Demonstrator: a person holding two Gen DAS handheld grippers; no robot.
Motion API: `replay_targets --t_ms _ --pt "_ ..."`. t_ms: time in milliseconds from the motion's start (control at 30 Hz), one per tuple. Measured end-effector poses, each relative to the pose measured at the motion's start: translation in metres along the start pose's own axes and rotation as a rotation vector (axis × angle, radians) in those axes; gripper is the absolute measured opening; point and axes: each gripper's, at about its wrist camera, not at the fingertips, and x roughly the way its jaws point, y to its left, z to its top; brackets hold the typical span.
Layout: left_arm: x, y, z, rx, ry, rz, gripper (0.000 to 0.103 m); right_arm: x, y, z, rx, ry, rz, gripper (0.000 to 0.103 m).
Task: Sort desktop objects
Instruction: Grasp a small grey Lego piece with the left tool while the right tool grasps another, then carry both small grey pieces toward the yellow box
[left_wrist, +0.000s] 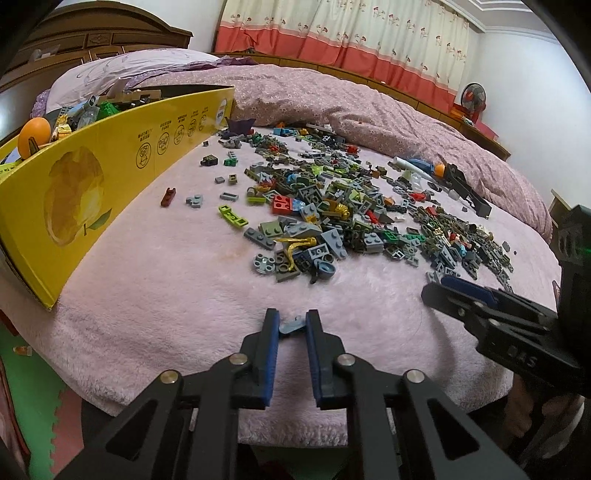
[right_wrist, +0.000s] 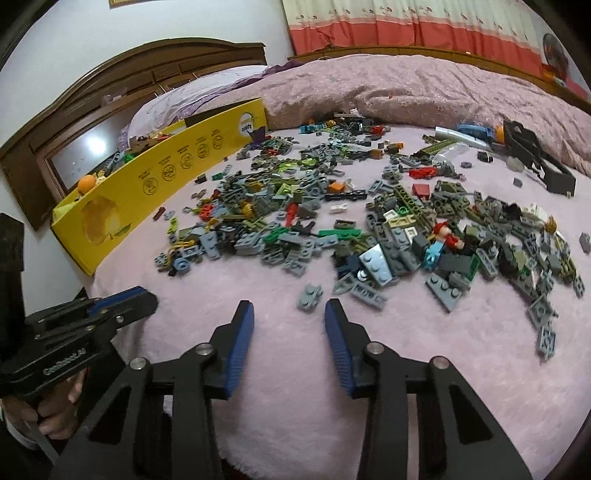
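my left gripper (left_wrist: 291, 326) is clamped on a small grey piece (left_wrist: 292, 325) — next, carry it left to the yellow box (left_wrist: 110, 177); right gripper (right_wrist: 290, 314) fingers apart, nothing held.

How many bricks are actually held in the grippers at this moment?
1. A small grey-blue brick is pinched in the left gripper. The right gripper is open with nothing between its fingers; a grey plate lies just ahead.

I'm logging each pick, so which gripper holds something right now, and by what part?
The left gripper pinches a small light blue-grey brick piece by its two ends at the fingertips. The right gripper holds nothing.
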Motion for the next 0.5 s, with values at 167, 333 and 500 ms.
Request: replay_targets --t_ms 167,333,500 --pt "-0.002 0.000 0.000 0.005 -0.008 0.004 0.015 0.009 0.007 0.004 -0.067 -0.017 -0.077 0.012" --pt "0.000 0.001 0.000 0.004 -0.006 0.006 0.015 0.003 0.025 -0.001 -0.153 -0.007 0.003 0.012" --pt "0.000 0.001 0.000 0.007 -0.007 0.005 0.015 0.004 0.036 -0.011 -0.214 -0.003 -0.033 0.013"
